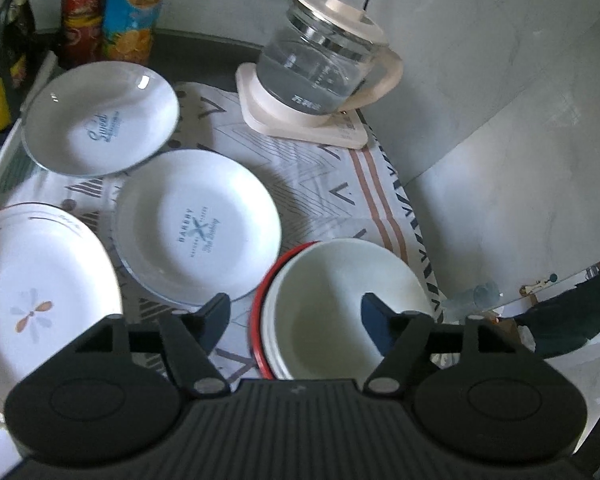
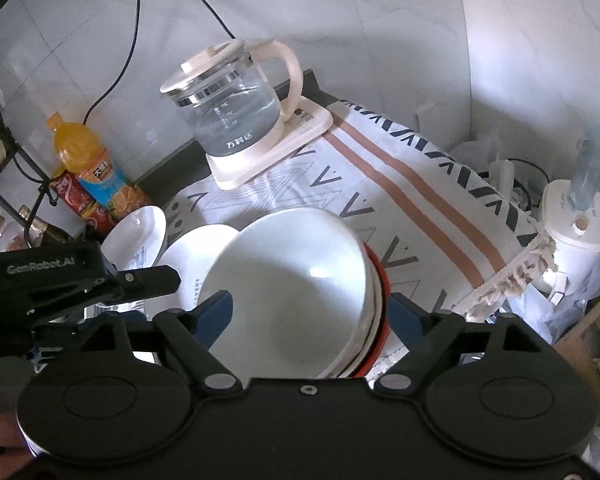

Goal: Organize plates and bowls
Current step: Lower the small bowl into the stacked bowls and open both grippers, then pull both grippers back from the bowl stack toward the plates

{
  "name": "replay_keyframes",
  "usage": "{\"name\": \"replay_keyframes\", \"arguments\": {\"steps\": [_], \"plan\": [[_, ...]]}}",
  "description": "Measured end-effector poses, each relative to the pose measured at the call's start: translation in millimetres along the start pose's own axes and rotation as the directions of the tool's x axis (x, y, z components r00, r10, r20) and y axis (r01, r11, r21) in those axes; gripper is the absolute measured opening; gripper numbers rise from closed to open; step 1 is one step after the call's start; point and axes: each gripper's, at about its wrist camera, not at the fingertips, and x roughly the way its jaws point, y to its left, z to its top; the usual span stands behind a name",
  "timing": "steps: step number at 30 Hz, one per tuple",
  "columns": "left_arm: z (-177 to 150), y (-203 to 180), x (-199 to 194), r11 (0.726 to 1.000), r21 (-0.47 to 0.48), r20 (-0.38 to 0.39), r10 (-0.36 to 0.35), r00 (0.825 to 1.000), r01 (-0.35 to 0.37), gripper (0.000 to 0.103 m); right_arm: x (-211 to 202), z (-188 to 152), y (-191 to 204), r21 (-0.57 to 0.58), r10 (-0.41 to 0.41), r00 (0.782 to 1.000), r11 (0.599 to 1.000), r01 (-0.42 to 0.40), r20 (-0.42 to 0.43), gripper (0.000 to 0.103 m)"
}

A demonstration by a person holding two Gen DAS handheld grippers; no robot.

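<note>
Left wrist view: left gripper (image 1: 296, 318) jaws wide, empty, straddling the near rim of the nested bowls (image 1: 340, 300). Right gripper (image 2: 312, 312) also wide, empty. 3 plates (image 1: 198, 226) spread on cloth (image 1: 320, 184), unstacked.

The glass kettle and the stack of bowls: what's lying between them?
Only bare patterned cloth lies between kettle and bowl stack, clearest in the right wrist view.

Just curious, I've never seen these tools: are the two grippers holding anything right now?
Left gripper: open, holding nothing, its fingers either side of the stacked bowls' near rim.
Right gripper: open, holding nothing, straddling the same bowls.
</note>
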Motion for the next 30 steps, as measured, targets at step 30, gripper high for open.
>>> {"name": "replay_keyframes", "arguments": {"steps": [30], "plan": [[-48.8,113.6,-80.2,0.983,-0.112,0.099,0.153,0.983,-0.142,0.089,3.2,-43.4,78.4,-0.209,0.077,0.996,0.974,-0.083,-0.041,0.093]]}}
